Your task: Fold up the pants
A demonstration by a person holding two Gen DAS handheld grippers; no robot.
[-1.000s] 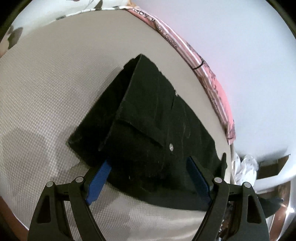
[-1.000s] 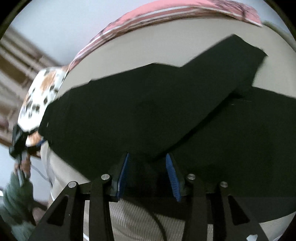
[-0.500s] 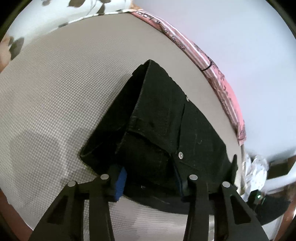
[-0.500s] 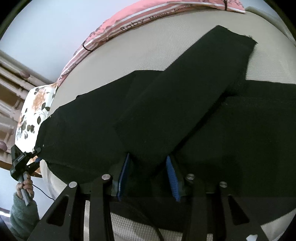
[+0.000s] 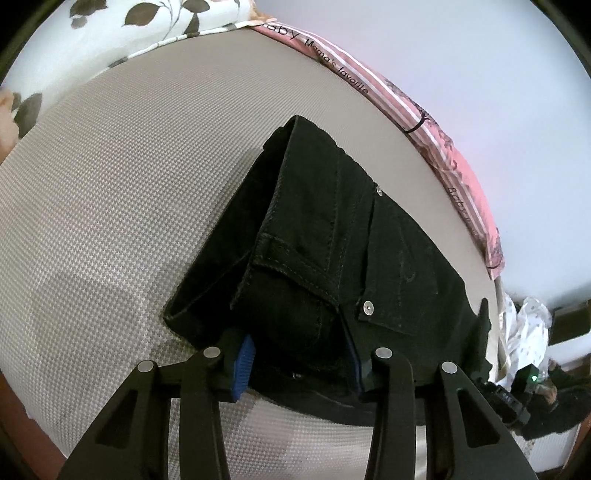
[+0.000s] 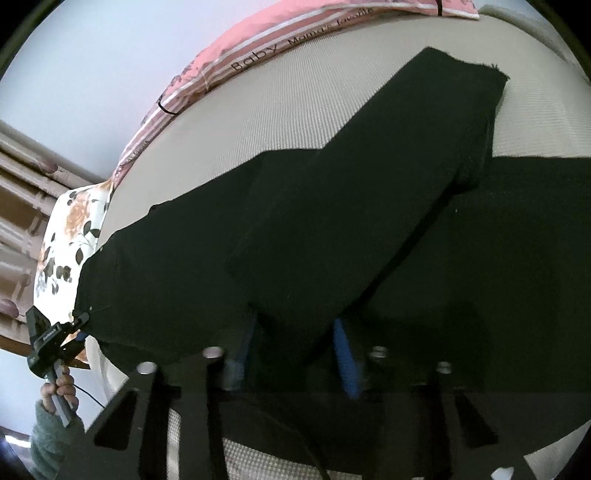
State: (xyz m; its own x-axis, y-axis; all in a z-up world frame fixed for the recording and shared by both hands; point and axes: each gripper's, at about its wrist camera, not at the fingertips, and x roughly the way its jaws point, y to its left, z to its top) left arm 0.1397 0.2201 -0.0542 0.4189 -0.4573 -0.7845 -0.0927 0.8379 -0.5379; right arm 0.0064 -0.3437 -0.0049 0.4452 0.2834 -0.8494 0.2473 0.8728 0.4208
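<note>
Black pants (image 5: 332, 251) lie on a beige textured mattress (image 5: 129, 184). In the left wrist view my left gripper (image 5: 299, 363) is shut on the waistband end, near a pocket with metal rivets (image 5: 367, 307). In the right wrist view my right gripper (image 6: 295, 354) is shut on the leg end of the pants (image 6: 351, 221), which is lifted and doubled over the rest of the cloth. The left gripper also shows at the far left of the right wrist view (image 6: 70, 332), holding the waist corner.
A pink striped blanket (image 5: 424, 122) runs along the mattress's far edge against a white wall. A floral pillow (image 5: 147, 26) lies at the head end. White cloth (image 5: 524, 325) and dark items sit beyond the mattress edge at the right.
My left gripper has closed from wide open onto the waistband. My right gripper has carried the leg end further over the pants, and the doubled leg now lies higher across them.
</note>
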